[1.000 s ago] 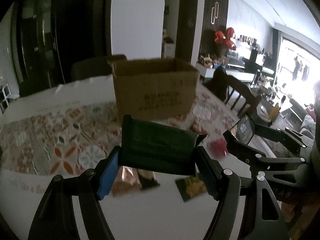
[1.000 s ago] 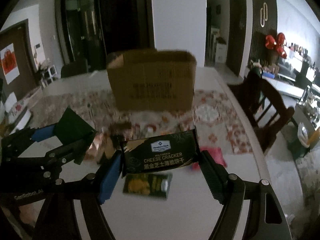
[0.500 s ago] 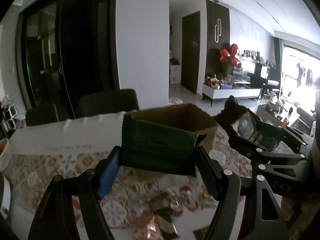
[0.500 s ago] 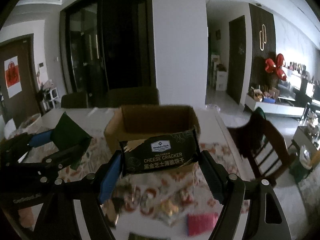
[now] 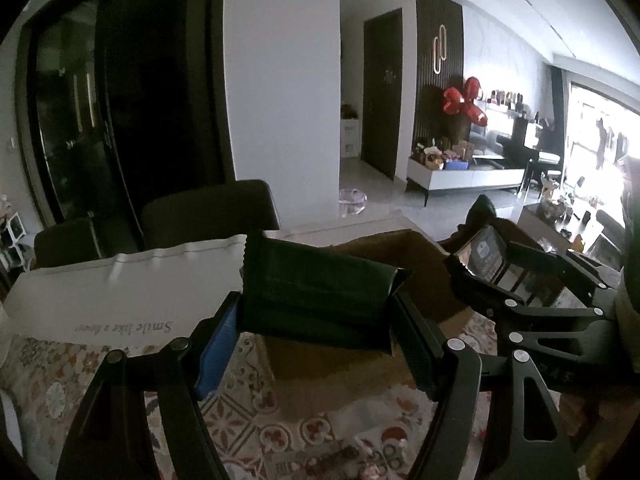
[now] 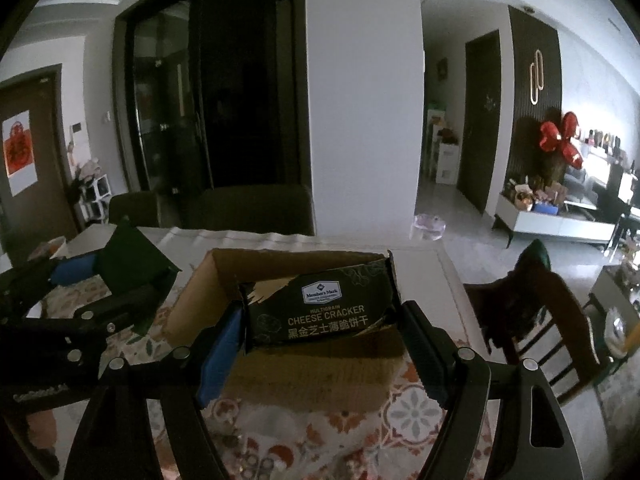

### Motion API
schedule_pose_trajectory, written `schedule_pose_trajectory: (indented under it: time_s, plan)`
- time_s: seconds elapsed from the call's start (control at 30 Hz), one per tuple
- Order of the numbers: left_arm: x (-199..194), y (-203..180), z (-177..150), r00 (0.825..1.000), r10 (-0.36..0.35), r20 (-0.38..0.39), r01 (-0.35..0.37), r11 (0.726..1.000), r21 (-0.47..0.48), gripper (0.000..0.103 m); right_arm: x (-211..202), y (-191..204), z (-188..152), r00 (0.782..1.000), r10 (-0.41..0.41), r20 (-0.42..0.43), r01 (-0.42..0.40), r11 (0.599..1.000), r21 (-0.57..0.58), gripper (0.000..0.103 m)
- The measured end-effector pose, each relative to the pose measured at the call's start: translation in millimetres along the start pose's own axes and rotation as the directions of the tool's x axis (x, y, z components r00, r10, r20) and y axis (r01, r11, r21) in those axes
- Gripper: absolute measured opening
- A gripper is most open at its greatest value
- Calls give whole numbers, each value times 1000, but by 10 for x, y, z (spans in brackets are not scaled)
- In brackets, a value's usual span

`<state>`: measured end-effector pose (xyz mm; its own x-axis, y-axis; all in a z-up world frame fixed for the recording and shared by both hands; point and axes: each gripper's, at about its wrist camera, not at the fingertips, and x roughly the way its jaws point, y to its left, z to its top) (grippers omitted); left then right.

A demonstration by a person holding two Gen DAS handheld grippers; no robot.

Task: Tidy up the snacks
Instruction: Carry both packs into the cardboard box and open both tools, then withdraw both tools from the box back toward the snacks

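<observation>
My left gripper (image 5: 316, 320) is shut on a dark green snack packet (image 5: 316, 292) and holds it just in front of the open cardboard box (image 5: 400, 256). My right gripper (image 6: 320, 320) is shut on a black cheese cracker packet (image 6: 320, 308) and holds it over the near rim of the same box (image 6: 224, 280). Each gripper shows in the other's view: the right one (image 5: 500, 268) at the right, the left one (image 6: 120, 276) at the left, both level with the box top.
The box stands on a table with a patterned floral cloth (image 6: 412, 408). Small snack packets (image 5: 340, 460) lie on the cloth near the bottom edge. Dark chairs (image 5: 208, 212) stand behind the table, a wooden chair (image 6: 536, 312) at the right.
Both grippers have risen and moved forward with their packets, from over the loose snacks on the table up to the box's open top.
</observation>
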<state>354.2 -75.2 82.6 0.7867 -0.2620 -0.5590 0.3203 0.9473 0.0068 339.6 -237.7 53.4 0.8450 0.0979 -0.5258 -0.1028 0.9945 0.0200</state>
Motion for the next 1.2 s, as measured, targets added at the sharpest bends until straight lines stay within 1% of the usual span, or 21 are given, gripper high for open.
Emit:
schedule_pose_trajectory:
  time_s: [0.2, 0.33, 0.37, 0.43, 0.47, 0.53, 0.57, 0.63, 0.77, 1.0, 1.07, 1.2]
  plan:
    - [383, -12, 97, 999, -9, -53, 9, 1000, 1, 74, 392, -163, 64, 998, 13, -59, -11, 1000, 23, 78]
    - [575, 6, 115, 995, -35, -93, 34, 999, -8, 76, 561, -197, 79, 996, 19, -87, -16, 999, 33, 78]
    - [612, 24, 118, 994, -35, -100, 34, 999, -9, 82, 597, -206, 84, 995, 25, -95, -22, 999, 33, 78]
    - [662, 37, 113, 993, -27, -113, 27, 1000, -5, 91, 649, -222, 84, 994, 33, -104, -29, 999, 33, 81]
    - [670, 35, 104, 993, -18, -116, 18, 1000, -2, 94, 670, -237, 82, 994, 22, -107, -18, 999, 34, 84]
    - [664, 31, 104, 993, -1, -116, 2, 1000, 3, 96, 699, -230, 111, 994, -10, -104, 14, 999, 38, 89]
    - [646, 21, 101, 993, 9, -114, -8, 1000, 6, 96, 705, -223, 113, 994, -25, -105, 28, 999, 34, 91]
    - [593, 12, 86, 994, 24, -108, -24, 1000, 4, 96, 704, -209, 111, 993, -46, -110, 50, 998, 29, 91]
    - [400, 31, 12, 995, 61, -84, -61, 998, 7, 96, 596, -183, 78, 992, -64, -112, 68, 997, 33, 91]
    - [-24, 34, -166, 994, 87, -72, -87, 996, 3, 96, 218, -71, -28, 993, -72, -89, 77, 996, 48, 91]
    - [-174, 51, -255, 995, 79, -66, -80, 997, -6, 96, 111, -43, -83, 994, -68, -87, 72, 996, 53, 91]
    - [-425, 47, -443, 994, 95, -54, -95, 996, 1, 96, -158, 72, -231, 995, -72, -64, 75, 996, 48, 91]
